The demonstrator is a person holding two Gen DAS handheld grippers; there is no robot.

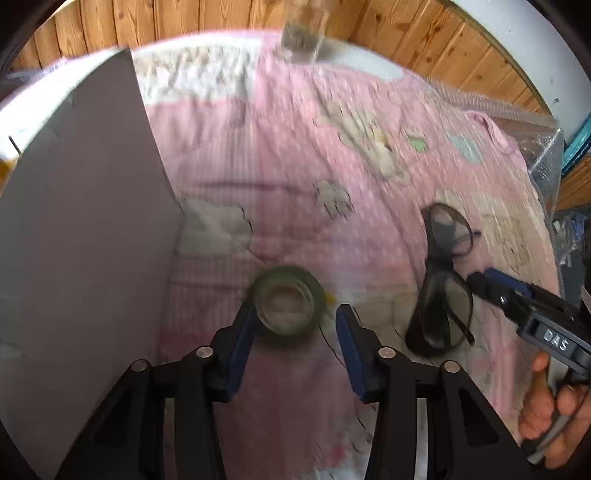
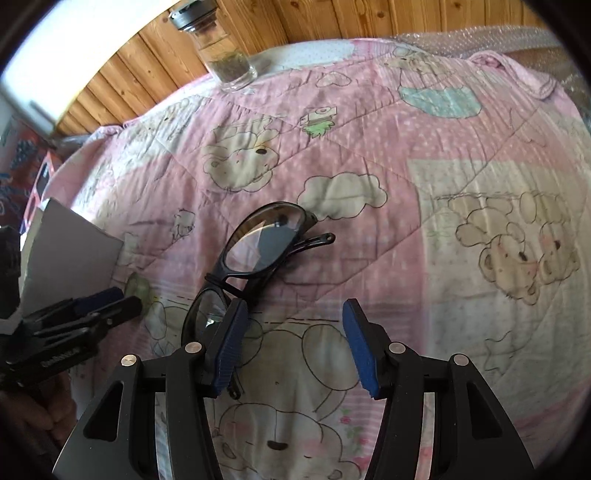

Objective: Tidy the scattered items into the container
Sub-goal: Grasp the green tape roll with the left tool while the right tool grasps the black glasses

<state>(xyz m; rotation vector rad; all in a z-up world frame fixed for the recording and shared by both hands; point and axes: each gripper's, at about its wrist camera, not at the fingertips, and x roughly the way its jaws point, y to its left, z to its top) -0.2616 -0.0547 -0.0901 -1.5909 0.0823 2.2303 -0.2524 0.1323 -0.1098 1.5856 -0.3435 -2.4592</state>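
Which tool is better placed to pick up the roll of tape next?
Left. The left tool is open with the green tape roll between its fingers, beside the grey box. The right tool is open by the black glasses.

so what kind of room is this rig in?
Probably a bedroom or cabin room at home: a pink cartoon-bear quilt covers the work surface, wood-plank walls stand behind it, and a glass jar sits at the quilt's far edge.
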